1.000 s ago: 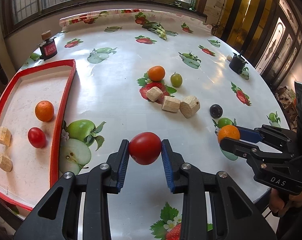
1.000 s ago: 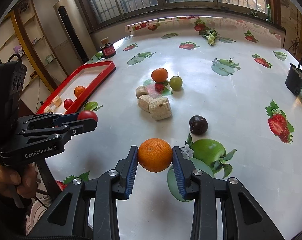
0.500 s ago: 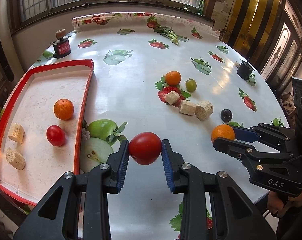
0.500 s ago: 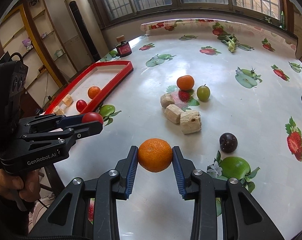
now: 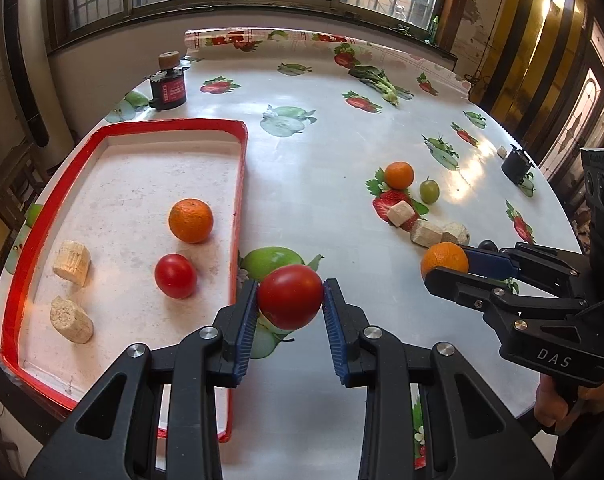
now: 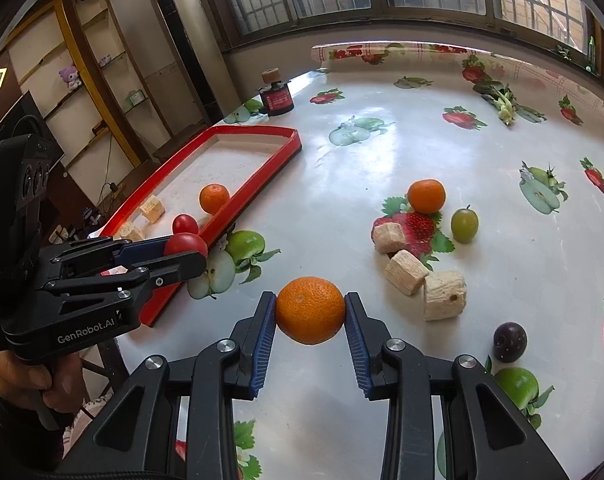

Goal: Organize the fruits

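My left gripper (image 5: pixel 290 300) is shut on a red tomato (image 5: pixel 290 295), held above the table just right of the red tray's (image 5: pixel 242 168) near corner. Inside the tray lie an orange (image 5: pixel 191 220), a second tomato (image 5: pixel 175 276) and two cork-like chunks (image 5: pixel 72 262). My right gripper (image 6: pixel 311 312) is shut on an orange (image 6: pixel 311 310), held over the table to the right of the tray. The left gripper (image 6: pixel 182 250) shows at left in the right wrist view. Loose on the table sit another orange (image 6: pixel 426 196), a green grape-like fruit (image 6: pixel 464 220) and a dark plum (image 6: pixel 510 342).
Three cork-like chunks (image 6: pixel 406 272) lie mid-table by the loose fruit. A dark jar with a cork lid (image 5: pixel 168 82) stands beyond the tray. A small black pot (image 5: pixel 517 166) sits at the far right. A hand (image 6: pixel 30 376) grips the left tool near the table edge.
Both grippers have travelled left across the table toward the red tray, each keeping its fruit. The tray now fills more of both views; the loose fruit has slid to the right.
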